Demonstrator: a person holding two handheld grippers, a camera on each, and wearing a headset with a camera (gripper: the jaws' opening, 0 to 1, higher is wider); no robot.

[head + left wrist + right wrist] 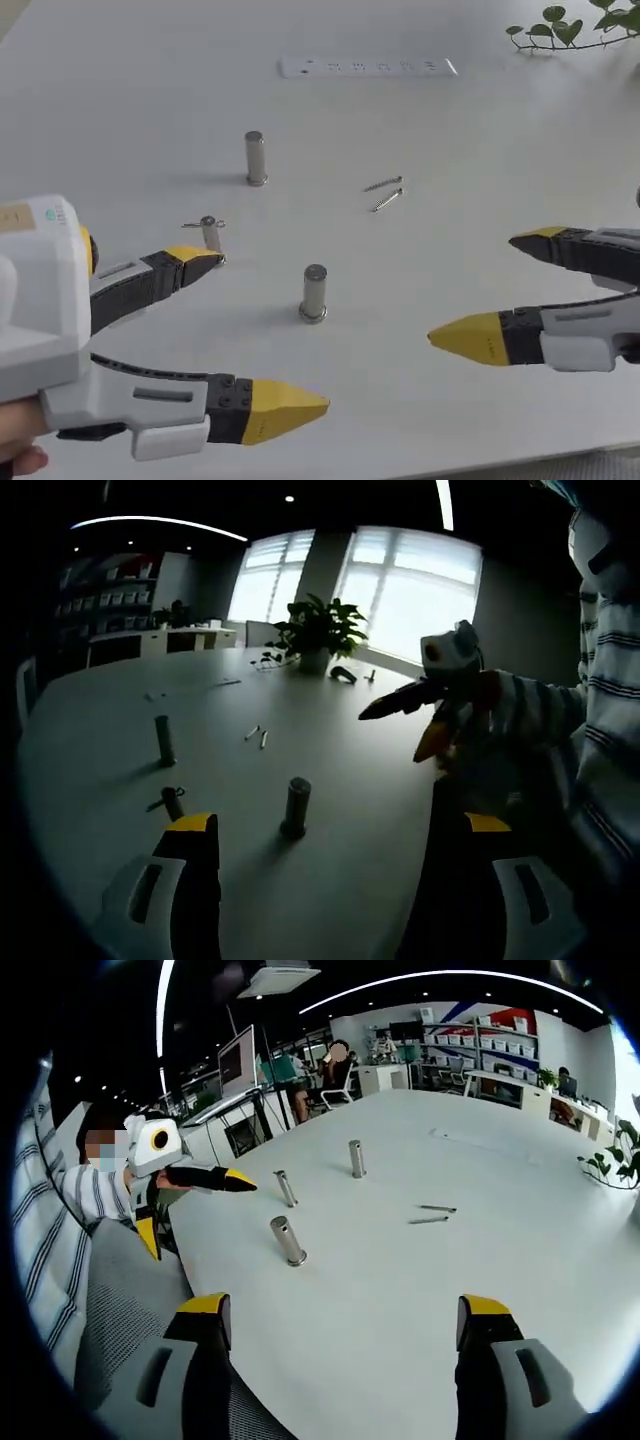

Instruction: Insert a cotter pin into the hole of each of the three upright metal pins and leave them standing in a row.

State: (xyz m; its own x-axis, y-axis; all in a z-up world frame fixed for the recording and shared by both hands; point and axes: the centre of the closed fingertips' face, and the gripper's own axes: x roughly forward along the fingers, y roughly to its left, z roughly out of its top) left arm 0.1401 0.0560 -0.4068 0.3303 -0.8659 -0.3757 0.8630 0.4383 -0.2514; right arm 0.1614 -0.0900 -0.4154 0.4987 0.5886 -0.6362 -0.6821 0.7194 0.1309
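Three upright metal pins stand on the white table. The far pin point(255, 158) and the near pin point(314, 293) have bare tops. A cotter pin sits through the top of the left pin point(210, 235), which is partly hidden behind a left jaw. Two loose cotter pins point(385, 192) lie to the right of the far pin. My left gripper point(268, 332) is open and holds nothing, just left of the near pin point(295, 808). My right gripper point(471, 289) is open too, right of that pin point(287, 1240), with the loose cotter pins point(432, 1214) ahead of it.
A white power strip point(368, 67) lies at the table's far side and plant leaves point(575, 25) reach in at the far right. The table's front edge runs just below both grippers. A striped sleeve point(610, 670) shows behind the right gripper.
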